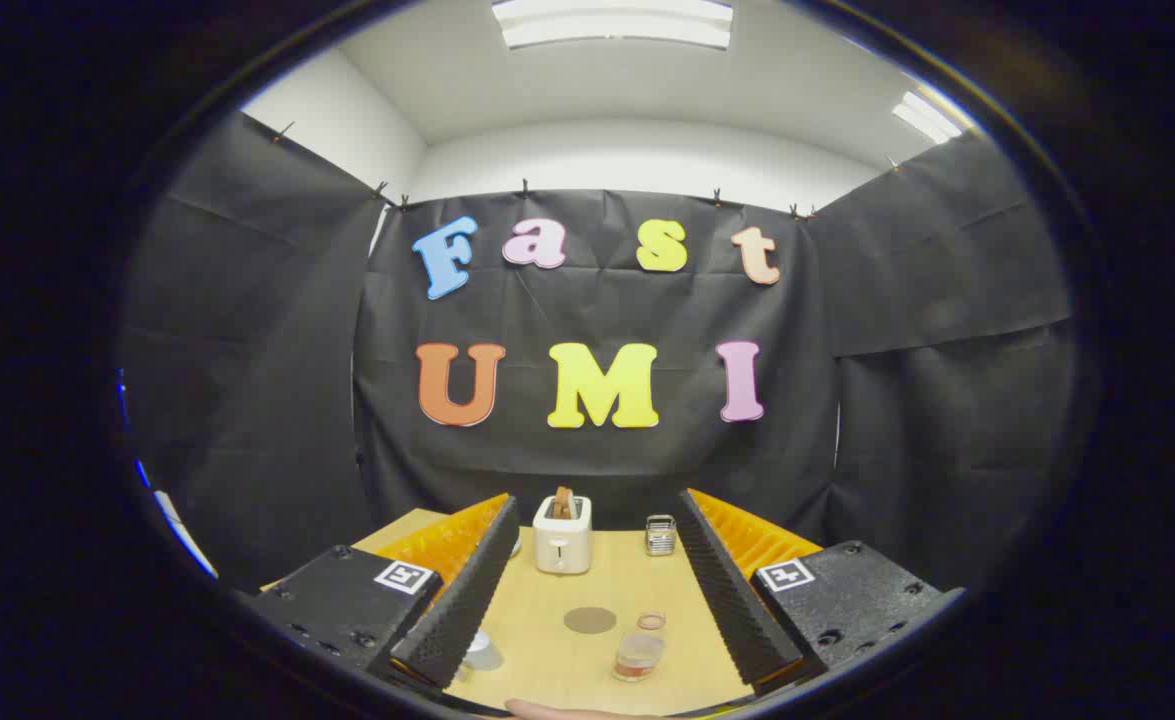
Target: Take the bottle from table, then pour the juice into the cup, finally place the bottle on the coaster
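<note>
Fingers point(592, 590) wide, holding nothing, high over surface point(547, 640). Bottle point(480, 652) at 7 o'clock, half hidden; blind descent risks clipping cup point(638, 656) at 5 o'clock.

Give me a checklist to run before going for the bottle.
1. Gripper open: ok, fingers spread, nothing held.
2. Bottle found: cannot tell; a pale thing sits half hidden by the left finger.
3. Cup upright: ok, between the fingers.
4. Coaster bare: ok, just beyond the cup.
5. Toaster out of the way: ok, far beyond the coaster.
</note>
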`<state>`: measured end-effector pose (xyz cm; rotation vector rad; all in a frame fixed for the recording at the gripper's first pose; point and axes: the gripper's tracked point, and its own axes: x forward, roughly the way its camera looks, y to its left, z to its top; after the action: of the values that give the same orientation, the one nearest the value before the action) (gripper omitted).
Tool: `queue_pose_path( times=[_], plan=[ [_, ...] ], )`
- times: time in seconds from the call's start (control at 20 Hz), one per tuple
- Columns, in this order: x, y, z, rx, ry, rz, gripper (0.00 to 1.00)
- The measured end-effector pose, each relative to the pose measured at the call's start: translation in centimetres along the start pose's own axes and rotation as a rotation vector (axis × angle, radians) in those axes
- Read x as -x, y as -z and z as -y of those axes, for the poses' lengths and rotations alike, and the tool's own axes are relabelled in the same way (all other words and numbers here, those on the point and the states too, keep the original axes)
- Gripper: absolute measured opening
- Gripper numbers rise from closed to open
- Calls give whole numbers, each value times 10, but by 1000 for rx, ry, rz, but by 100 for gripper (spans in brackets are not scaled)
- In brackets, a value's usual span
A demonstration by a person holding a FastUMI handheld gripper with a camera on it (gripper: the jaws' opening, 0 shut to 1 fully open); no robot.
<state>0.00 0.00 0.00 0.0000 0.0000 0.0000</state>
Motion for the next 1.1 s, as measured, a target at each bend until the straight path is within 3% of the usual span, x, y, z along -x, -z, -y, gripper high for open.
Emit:
queue_pose_path(
  times=[1.1],
  plan=[
    [-16, 41, 18, -10, 18, 4, 100]
  ],
)
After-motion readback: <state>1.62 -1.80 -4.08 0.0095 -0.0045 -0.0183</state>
